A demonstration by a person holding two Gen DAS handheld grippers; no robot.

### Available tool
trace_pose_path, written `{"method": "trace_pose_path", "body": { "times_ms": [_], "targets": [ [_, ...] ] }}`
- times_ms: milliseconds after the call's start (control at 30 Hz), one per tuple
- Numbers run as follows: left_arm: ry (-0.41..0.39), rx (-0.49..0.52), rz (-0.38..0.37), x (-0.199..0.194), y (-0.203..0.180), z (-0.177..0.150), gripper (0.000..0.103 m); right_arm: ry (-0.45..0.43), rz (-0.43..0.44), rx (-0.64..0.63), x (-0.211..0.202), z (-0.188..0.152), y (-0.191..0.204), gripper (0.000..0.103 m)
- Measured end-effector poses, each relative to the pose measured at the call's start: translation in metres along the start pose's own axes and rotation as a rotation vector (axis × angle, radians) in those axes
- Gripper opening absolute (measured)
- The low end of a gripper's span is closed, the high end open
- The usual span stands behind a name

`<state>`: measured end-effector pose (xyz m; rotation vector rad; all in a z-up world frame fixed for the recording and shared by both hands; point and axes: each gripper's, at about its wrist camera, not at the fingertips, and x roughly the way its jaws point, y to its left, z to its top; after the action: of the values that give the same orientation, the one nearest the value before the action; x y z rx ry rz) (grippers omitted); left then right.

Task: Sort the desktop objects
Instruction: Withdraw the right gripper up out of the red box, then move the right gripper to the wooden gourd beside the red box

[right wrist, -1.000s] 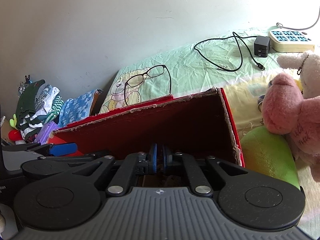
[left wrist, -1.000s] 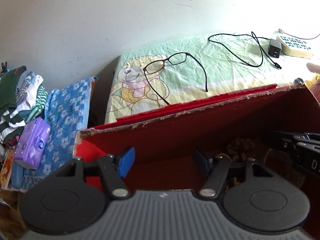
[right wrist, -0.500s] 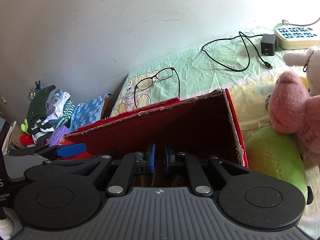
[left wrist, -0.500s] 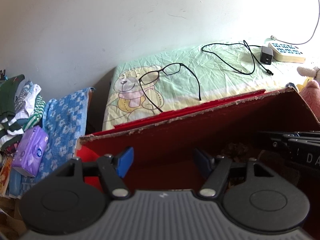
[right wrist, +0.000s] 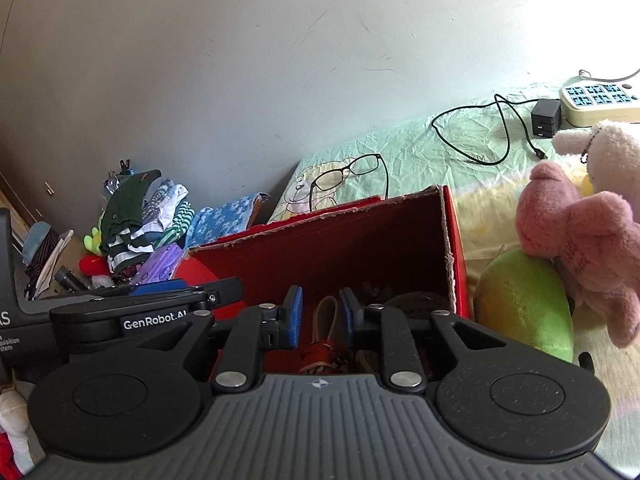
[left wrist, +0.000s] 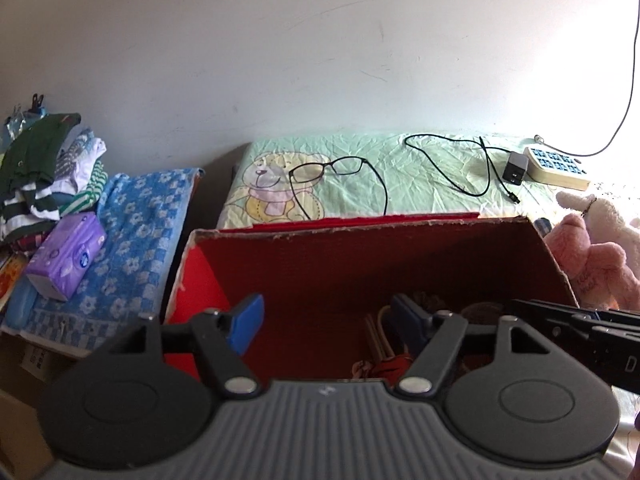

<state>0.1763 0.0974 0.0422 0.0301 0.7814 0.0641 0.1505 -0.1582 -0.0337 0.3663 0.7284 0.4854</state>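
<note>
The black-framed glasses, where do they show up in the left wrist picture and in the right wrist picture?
Left wrist view: the glasses lie a little left of centre, on the bear print of the green sheet, just beyond the red box's far wall.
Right wrist view: the glasses sit right of centre, again beyond that wall.
Shared landmark: the red box, directly in front of them in both views.

You have a red cardboard box (left wrist: 400, 264) before you, matt, its torn rim rough and pale. The sheet (left wrist: 420, 184) behind it is thin wrinkled cloth, the blue towel (left wrist: 132, 232) a nubby weave. The pink plush toy (right wrist: 580, 240) looks fuzzy, the tissue pack (left wrist: 66, 260) glossy film. Your right gripper (right wrist: 319, 314) is matt ribbed plastic with what may be rubber pads.
</note>
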Motion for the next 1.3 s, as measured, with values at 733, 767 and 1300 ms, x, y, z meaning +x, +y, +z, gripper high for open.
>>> {"method": "trace_pose_path", "body": {
  "times_ms": [733,767,1300],
  "targets": [
    [0.174,-0.108,0.113,-0.045,-0.041,-0.048,0.078,-0.055,0.023,-0.13,-0.067,-0.018,0.002,0.056],
    [0.17,-0.105,0.126,-0.047,-0.044,-0.05,0.078,-0.048,0.033,-0.129,-0.07,-0.02,0.001,0.056],
    [0.096,-0.165,0.073,-0.091,-0.031,-0.087,0.079,0.069,0.149,-0.096,-0.085,-0.054,-0.015,0.046]
  ]
}}
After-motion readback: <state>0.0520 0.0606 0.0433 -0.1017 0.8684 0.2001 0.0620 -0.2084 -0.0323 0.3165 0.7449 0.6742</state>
